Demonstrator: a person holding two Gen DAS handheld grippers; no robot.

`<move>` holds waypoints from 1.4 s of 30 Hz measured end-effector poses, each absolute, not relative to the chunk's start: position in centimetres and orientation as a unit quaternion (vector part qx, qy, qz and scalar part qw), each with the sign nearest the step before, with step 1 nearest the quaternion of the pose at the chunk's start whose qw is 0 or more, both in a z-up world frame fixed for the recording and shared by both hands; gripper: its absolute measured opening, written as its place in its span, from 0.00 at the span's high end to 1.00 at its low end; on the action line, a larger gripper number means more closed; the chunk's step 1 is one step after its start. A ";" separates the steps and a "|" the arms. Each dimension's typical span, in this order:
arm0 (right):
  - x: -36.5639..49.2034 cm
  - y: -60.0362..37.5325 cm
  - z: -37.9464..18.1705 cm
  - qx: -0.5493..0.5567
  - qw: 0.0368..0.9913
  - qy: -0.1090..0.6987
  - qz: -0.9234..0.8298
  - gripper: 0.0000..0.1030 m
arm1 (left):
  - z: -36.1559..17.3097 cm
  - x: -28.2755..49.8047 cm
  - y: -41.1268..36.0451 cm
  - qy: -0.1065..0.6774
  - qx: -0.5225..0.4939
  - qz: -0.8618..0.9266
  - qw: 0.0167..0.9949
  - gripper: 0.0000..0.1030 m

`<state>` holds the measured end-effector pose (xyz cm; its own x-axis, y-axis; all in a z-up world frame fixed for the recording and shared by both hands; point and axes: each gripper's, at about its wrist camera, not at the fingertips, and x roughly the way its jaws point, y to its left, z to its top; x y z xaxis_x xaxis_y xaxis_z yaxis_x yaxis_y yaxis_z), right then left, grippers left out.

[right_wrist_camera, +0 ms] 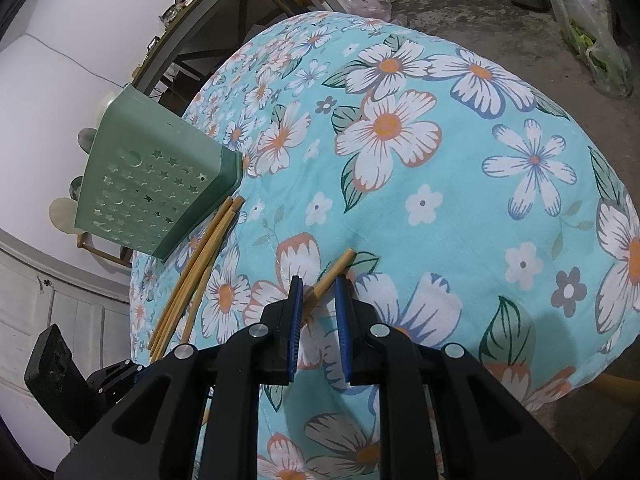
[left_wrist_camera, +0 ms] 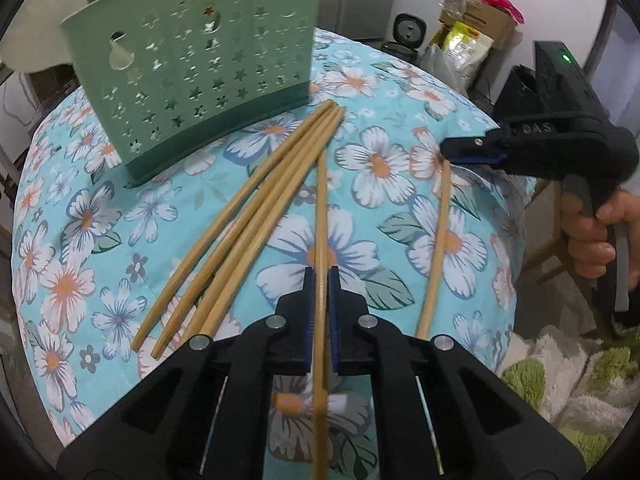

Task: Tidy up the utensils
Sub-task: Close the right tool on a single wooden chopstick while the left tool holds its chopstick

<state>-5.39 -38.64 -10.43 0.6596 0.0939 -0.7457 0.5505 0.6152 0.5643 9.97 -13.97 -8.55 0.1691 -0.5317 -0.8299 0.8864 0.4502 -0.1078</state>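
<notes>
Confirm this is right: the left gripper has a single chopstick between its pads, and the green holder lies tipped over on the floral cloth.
Not quite. In the left wrist view the green holder stands upright on the floral cloth, not tipped over. The left gripper does have a single chopstick between its pads.

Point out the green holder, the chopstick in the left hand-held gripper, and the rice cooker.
Green holder (left_wrist_camera: 188,92): left wrist view, perforated front wall.
Chopstick (left_wrist_camera: 321,216): left wrist view, bare shaft ahead of the pads.
Rice cooker (left_wrist_camera: 408,32): left wrist view, lid.
</notes>
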 end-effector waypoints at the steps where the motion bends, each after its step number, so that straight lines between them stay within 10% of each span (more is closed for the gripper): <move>1: -5.4 -38.6 -10.4 0.416 0.811 0.387 -0.141 0.84 | -8.5 9.8 -13.9 0.427 0.212 -0.484 0.734 0.95; 42: -5.5 -38.8 -10.4 0.421 0.809 0.388 -0.137 0.84 | -8.6 11.6 -15.6 0.459 0.200 -0.486 0.717 0.86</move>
<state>-5.45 -38.84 -10.40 0.6620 0.1056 -0.7420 0.5475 0.6081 0.5749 11.64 -15.57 -8.56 0.1071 -0.5134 -0.8514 0.8796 0.4481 -0.1595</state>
